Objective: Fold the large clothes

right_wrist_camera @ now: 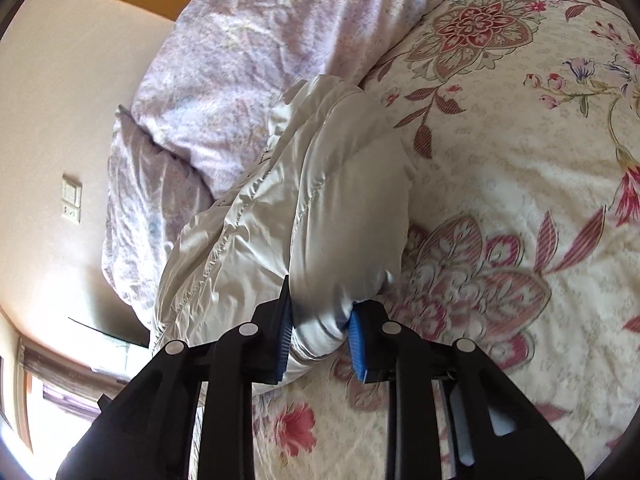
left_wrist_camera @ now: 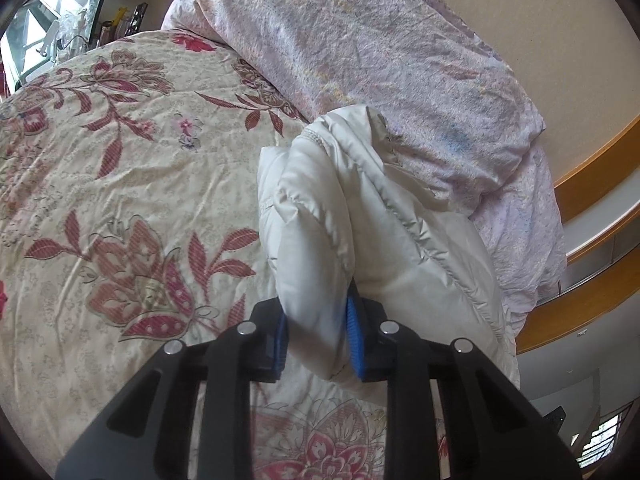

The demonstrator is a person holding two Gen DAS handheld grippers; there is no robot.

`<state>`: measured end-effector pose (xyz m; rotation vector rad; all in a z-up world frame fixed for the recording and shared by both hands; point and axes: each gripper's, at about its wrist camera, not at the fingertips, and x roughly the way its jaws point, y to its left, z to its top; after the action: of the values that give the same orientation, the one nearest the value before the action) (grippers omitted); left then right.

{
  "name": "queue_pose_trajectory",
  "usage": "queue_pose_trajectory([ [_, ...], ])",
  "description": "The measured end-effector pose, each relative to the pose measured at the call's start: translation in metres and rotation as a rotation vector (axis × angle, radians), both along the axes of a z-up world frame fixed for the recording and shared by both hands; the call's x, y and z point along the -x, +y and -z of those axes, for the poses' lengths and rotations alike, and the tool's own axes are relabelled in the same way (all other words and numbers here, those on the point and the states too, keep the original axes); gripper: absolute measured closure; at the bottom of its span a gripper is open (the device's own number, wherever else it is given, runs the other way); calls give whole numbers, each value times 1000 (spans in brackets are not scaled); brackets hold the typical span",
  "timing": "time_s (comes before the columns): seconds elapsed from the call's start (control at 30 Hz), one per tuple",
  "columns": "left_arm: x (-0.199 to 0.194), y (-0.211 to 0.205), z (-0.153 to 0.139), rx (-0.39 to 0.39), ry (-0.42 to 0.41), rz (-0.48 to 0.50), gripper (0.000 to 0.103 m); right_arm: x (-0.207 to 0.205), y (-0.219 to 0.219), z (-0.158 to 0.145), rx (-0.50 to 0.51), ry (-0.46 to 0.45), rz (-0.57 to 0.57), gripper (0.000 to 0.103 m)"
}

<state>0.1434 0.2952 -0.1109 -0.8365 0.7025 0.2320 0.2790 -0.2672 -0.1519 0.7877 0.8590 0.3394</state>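
Note:
A white puffy down jacket (left_wrist_camera: 360, 216) lies bunched in a long roll on the floral bedspread (left_wrist_camera: 120, 160), along the edge of a pale purple duvet. My left gripper (left_wrist_camera: 318, 340) is shut on one end of the jacket, which bulges between the blue pads. In the right wrist view the jacket (right_wrist_camera: 320, 200) stretches away from me, and my right gripper (right_wrist_camera: 320, 340) is shut on its near end. Both ends are held slightly above the bedspread (right_wrist_camera: 520, 200).
The rumpled purple duvet (left_wrist_camera: 380, 60) is heaped against the wall beside the jacket; it also shows in the right wrist view (right_wrist_camera: 248, 60). A wooden headboard rail (left_wrist_camera: 592, 168) curves at the right. Shelves with clutter (left_wrist_camera: 72, 28) stand past the bed's far side.

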Motion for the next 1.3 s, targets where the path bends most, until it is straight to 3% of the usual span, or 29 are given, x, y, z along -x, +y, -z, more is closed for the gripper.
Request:
queue_pose_trajectory([
  [0.5, 122, 18, -9, -42, 44, -29, 79, 86, 34, 13, 26, 11, -168, 78],
  [0.7, 142, 13, -6, -64, 54, -32, 76, 111, 35, 8, 126, -1, -205, 77],
  [0.83, 147, 12, -2, -72, 60, -45, 62, 115, 42, -1, 254, -10, -200, 61],
  [0.97, 155, 11, -6, -106, 49, -53, 32, 120, 41, -9, 321, -26, -168, 49],
  [1.07, 161, 10, -9, -132, 38, -54, 23, 124, 35, -19, 422, -39, -82, 40],
  [1.17, 164, 7, -10, -155, 40, -46, 17, 127, 29, -35, 495, -90, 7, 40],
  [1.3, 163, 4, -6, -136, 47, -22, 17, 122, 54, -53, 541, -167, -43, 40],
])
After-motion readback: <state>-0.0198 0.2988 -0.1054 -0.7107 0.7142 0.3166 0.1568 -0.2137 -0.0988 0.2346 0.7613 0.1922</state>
